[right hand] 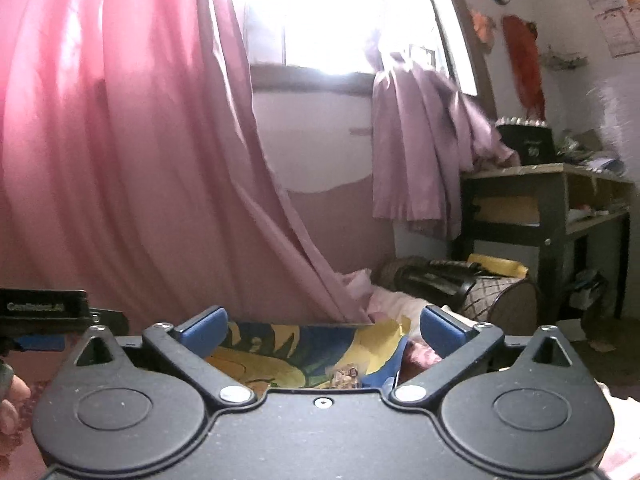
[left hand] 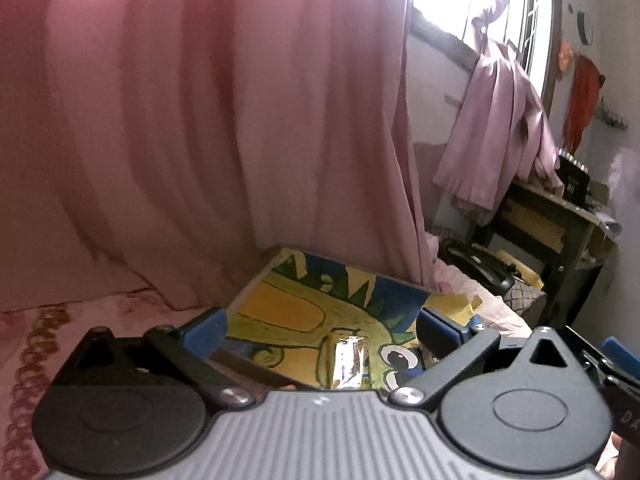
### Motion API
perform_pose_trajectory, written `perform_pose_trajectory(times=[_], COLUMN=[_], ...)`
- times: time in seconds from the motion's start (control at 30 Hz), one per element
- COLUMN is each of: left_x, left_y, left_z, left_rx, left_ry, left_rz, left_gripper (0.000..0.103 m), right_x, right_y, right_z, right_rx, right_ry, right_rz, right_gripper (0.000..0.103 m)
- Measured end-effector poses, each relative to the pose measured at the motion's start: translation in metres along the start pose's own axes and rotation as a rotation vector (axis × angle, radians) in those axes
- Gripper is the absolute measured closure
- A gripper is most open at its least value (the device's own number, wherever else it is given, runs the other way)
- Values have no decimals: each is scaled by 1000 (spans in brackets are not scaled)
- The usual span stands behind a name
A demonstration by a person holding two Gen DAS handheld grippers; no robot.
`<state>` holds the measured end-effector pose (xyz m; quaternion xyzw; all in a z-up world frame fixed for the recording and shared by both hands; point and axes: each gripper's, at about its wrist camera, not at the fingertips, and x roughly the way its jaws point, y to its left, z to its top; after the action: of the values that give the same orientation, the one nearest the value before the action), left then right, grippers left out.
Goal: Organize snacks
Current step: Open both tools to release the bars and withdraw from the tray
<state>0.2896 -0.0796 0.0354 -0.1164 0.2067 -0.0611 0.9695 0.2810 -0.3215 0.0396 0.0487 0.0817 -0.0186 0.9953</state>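
A silvery foil snack packet (left hand: 350, 362) lies on a painted yellow, green and blue board (left hand: 320, 304), low between the fingers of my left gripper (left hand: 320, 328), which is open and empty above it. In the right wrist view my right gripper (right hand: 322, 326) is also open and empty over the same board (right hand: 280, 348). A small printed snack packet (right hand: 346, 378) peeks out just above the gripper body. The right gripper's edge shows at the far right of the left wrist view (left hand: 616, 354).
A pink curtain (left hand: 200, 120) hangs right behind the board. The board rests on a pink patterned bedcover (left hand: 36, 344). To the right stand a dark wooden table (right hand: 560, 208) and a dark patterned bag (right hand: 460, 280). A bright window (right hand: 340, 12) is behind.
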Motion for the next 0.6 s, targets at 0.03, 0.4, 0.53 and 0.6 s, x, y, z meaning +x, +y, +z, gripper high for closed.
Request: perform_pose_trajectory(times=[0.03,0.4,0.53,0.6], left_x=[-9,-85,-106,-115], left_y=[2,18,21,23], left_z=[-1,-34,-50,-58], left_rx=[-2,34,66,73], left_ry=[-7,-31,-29,-27], left_rz=[2,-12,-27,-30], left_gripper=[0,0,0,0], right_x=[-9,-103,-124,-133], right_y=[2,17,22,24], right_z=[0,-18,-29,-34], right_rx=[0,20,51,65], right_ry=[-8,1,57,78], right_rz=[-5,-35,-37,-38], right_gripper=[1,1,1,1])
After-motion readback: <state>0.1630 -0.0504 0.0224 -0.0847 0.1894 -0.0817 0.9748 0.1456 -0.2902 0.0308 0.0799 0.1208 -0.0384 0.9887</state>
